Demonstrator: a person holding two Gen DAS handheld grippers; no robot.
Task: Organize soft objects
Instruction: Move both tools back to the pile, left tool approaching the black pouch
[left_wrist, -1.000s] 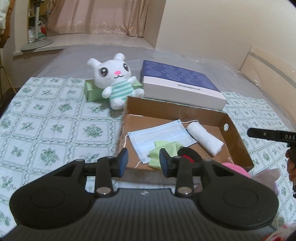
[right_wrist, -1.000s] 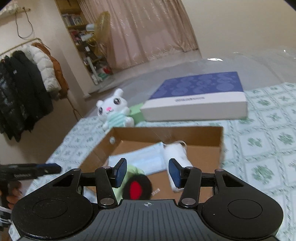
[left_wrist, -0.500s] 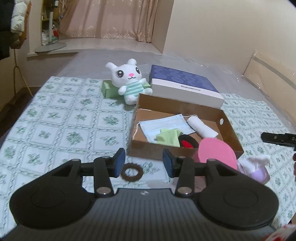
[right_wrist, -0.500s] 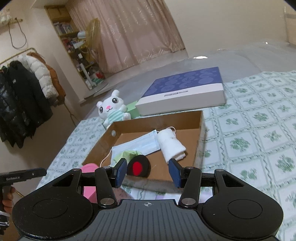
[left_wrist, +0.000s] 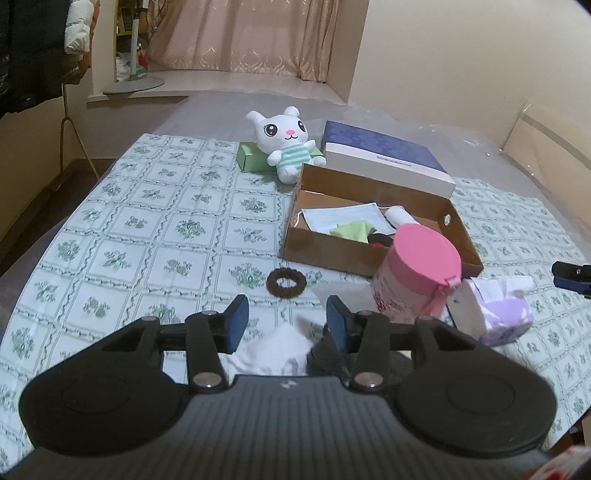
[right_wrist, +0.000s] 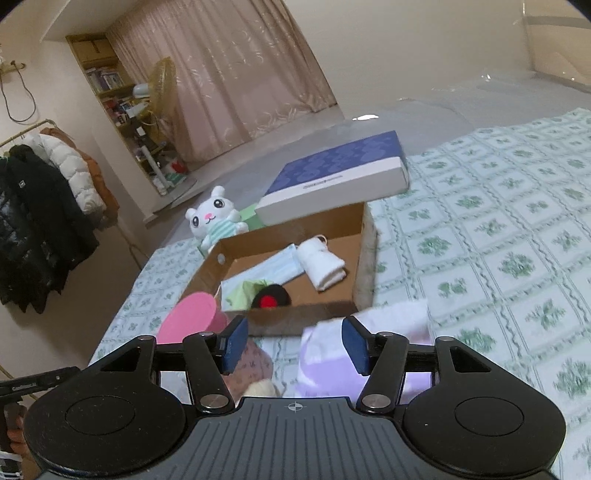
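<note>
Nearest the lens in the left wrist view, the left gripper (left_wrist: 284, 323) stood with its jaws spread and nothing pinched; they had just been opening, and a crumpled white cloth (left_wrist: 273, 352) and a dark grey soft item (left_wrist: 325, 356) lay on the patterned bedspread (left_wrist: 147, 240) below the gap, low in the centre of the frame. In the right wrist view the right gripper (right_wrist: 293, 341) likewise stood spread and empty, its jaws having just widened, above a lilac tissue pack (right_wrist: 332, 358) and a cream fluffy item (right_wrist: 262, 389) at the lower centre. A descent on either pile could have snagged the bedspread with the cloth, since both were thin and lay flat together. Just beyond, the pink lidded canister (left_wrist: 417, 273) stood tilted against the near wall of the cardboard box (left_wrist: 325, 254); a careless sweep of either gripper might have toppled it. The brown hair tie (left_wrist: 285, 282) lay alone at mid-frame, small enough to slip from wide pads. The box already held a face mask (left_wrist: 343, 218), a green cloth (left_wrist: 351, 230), a rolled white towel (left_wrist: 397, 216) and a black-and-red item (right_wrist: 271, 297); a further piece dropped short could have caught on its rim. Farthest, in the upper centre, the plush rabbit (left_wrist: 284, 142) leaned on a green carton (left_wrist: 251, 160) beside the blue-lidded box (left_wrist: 384, 158), outside the cardboard box.
</note>
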